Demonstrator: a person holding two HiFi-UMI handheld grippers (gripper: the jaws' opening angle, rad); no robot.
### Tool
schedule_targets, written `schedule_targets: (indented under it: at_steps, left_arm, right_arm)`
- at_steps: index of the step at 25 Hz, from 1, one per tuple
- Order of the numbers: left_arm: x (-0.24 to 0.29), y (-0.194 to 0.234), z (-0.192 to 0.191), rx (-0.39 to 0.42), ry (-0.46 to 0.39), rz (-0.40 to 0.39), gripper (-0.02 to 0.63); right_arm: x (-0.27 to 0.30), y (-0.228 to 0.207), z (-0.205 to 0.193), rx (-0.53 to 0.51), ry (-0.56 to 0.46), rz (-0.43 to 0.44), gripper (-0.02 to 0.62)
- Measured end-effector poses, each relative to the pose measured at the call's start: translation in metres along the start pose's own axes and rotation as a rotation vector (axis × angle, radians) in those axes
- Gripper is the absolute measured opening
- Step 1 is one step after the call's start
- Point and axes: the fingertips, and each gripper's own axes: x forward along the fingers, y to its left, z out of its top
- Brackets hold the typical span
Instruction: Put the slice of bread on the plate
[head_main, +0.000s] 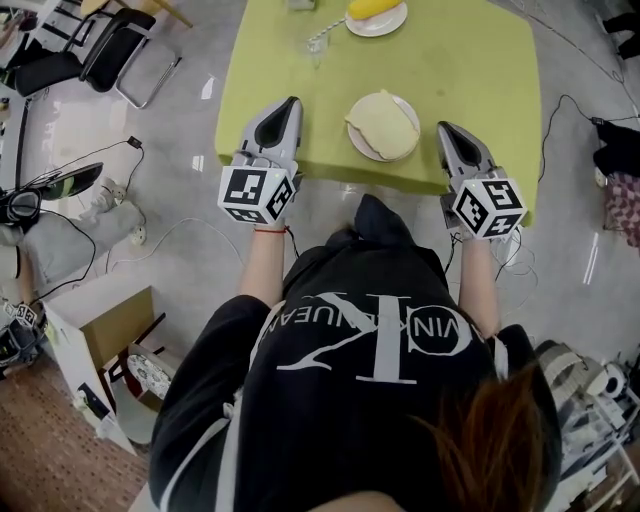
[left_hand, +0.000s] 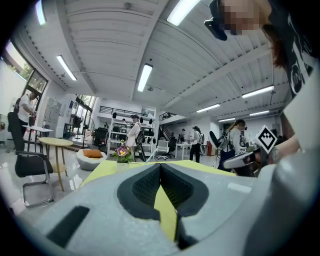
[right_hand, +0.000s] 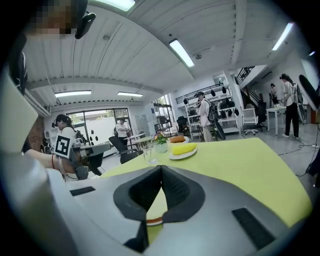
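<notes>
Two closed, empty: left hand-held gripper (head_main: 292, 102), right hand-held gripper (head_main: 443, 127); bread slice (head_main: 382, 125) flat on plate (head_main: 356, 147), squarish.

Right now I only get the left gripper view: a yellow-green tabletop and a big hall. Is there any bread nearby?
Observer: Yes. The head view shows a slice of bread lying on a white plate, near the edge of the table closest to the person.
Operator: Where is my tool compared to it?
Observer: The left tool is to the plate's left and the right tool to its right. Neither touches it.
Operator: Is the other tool carrying something?
Observer: No. The right gripper view shows its jaws together with nothing between them.
</notes>
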Motion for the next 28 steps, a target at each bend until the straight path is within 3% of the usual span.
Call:
schedule_targets:
  at_steps: [28]
  left_arm:
    - [0.011,0.021,0.036,0.03,-0.078,0.028,0.011]
  right_arm:
    - [0.0,-0.008,0.068,-0.135,-0.205,-0.06,0.0]
